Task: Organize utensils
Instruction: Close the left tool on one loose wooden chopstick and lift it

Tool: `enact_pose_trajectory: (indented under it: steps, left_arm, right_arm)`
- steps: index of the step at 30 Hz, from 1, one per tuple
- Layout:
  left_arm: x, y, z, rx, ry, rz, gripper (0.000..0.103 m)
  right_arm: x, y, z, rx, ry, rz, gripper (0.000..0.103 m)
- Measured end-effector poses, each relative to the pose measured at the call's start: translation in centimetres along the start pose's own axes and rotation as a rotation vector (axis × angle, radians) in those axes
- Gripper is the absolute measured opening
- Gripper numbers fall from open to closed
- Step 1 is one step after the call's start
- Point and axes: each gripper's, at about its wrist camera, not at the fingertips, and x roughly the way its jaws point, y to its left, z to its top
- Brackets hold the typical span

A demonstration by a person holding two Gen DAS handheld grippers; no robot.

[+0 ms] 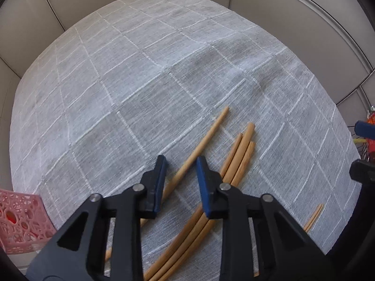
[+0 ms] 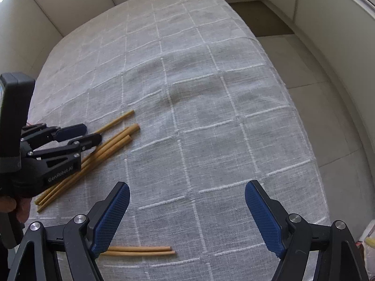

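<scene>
Blue pads of the left tool point(image 1: 179, 183) hung just above the loose chopsticks point(image 1: 236, 164), jaws narrowed but not pinching anything; whether a pad brushed a stick, I could not tell. Those chopsticks lay fanned on the grey checked cloth of the desk point(image 1: 131, 75). Over on the other side, the right tool point(image 2: 187, 215) stood spread wide and empty, a pair of chopsticks point(image 2: 140, 251) lying beneath its left finger. "GenRobot.AI" read white on the left tool's black body. Pink perforated basket point(image 1: 22, 220) sat at the desk's edge.
</scene>
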Motion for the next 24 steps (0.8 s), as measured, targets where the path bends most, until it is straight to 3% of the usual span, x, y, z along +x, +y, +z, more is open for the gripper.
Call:
enact_pose_trajectory:
  steps: [6,13,17,23,24]
  left_arm:
    - [0.1,0.8,0.3,-0.059,-0.015,0.043,0.009]
    - [-1.9,3.2,-1.4,-0.123,-0.039,0.088,0.008]
    - [-3.0,4.6,-3.2,-0.189,-0.023,0.081,0.008]
    - [-5.1,4.6,-5.0,-0.174,-0.058,0.104,0.008]
    - [-5.6,4.7,-5.4,-0.179,-0.061,0.104,0.008]
  right_arm:
    - [-1.8,-0.7,-2.1,0.06,-0.002,-0.038,0.085]
    - [-3.1,-1.4,-5.2,0.204,0.024,-0.039,0.085]
    - [-1.4,-1.1,-6.9,0.263,0.076,-0.014,0.085]
    - [2.3,0.6,-9.5,0.289,0.174,0.01,0.085]
    - [2.4,0.9,-9.6,0.277,0.159,-0.009,0.086]
